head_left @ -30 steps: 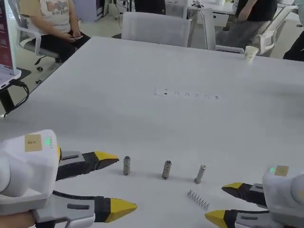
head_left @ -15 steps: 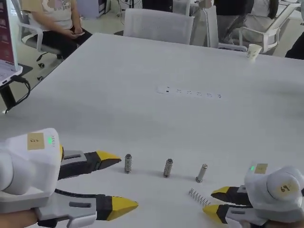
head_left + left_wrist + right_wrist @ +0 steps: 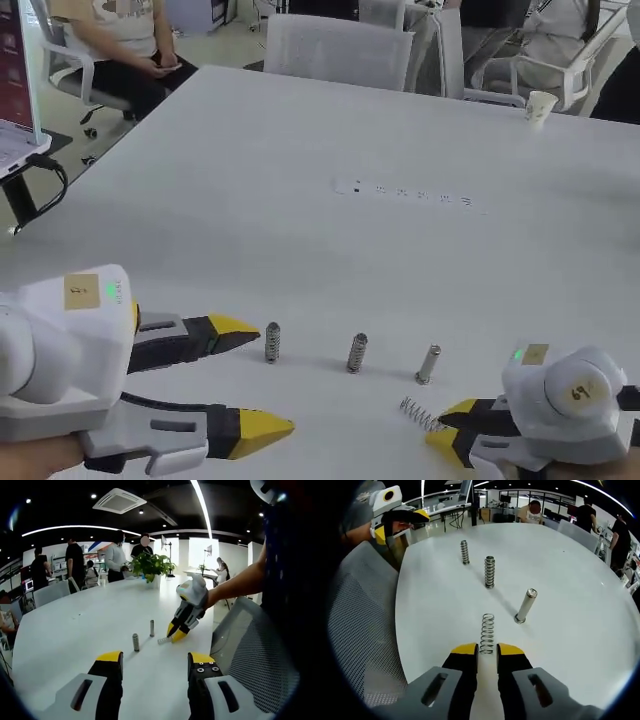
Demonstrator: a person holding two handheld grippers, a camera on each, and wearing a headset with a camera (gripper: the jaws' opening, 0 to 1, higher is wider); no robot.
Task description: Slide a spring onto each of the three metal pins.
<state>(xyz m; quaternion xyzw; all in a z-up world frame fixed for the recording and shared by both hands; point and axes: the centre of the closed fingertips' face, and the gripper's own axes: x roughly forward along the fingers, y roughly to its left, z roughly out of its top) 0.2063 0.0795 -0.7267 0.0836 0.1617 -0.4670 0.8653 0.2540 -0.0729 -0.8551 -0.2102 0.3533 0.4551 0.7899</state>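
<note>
Three metal pins stand in a row near the table's front edge. The left pin (image 3: 272, 342) and the middle pin (image 3: 356, 353) each wear a spring; the right pin (image 3: 428, 364) (image 3: 525, 606) is bare. A loose spring (image 3: 417, 415) (image 3: 487, 631) lies flat just in front of the bare pin. My right gripper (image 3: 450, 426) (image 3: 487, 651) is low over the table, its jaws narrowly open with the spring's near end between the tips. My left gripper (image 3: 254, 378) (image 3: 155, 659) hovers open and empty left of the left pin.
A paper cup (image 3: 540, 105) stands at the far right of the white table (image 3: 300, 150). Flush sockets (image 3: 400, 193) cross the table's middle. Grey chairs (image 3: 335, 55) and seated people line the far side. A mesh chair (image 3: 365, 630) sits close behind me.
My right gripper has moved left to the loose spring and its jaws have narrowed around the spring's end. The left gripper has hardly moved; the camera has shifted a little.
</note>
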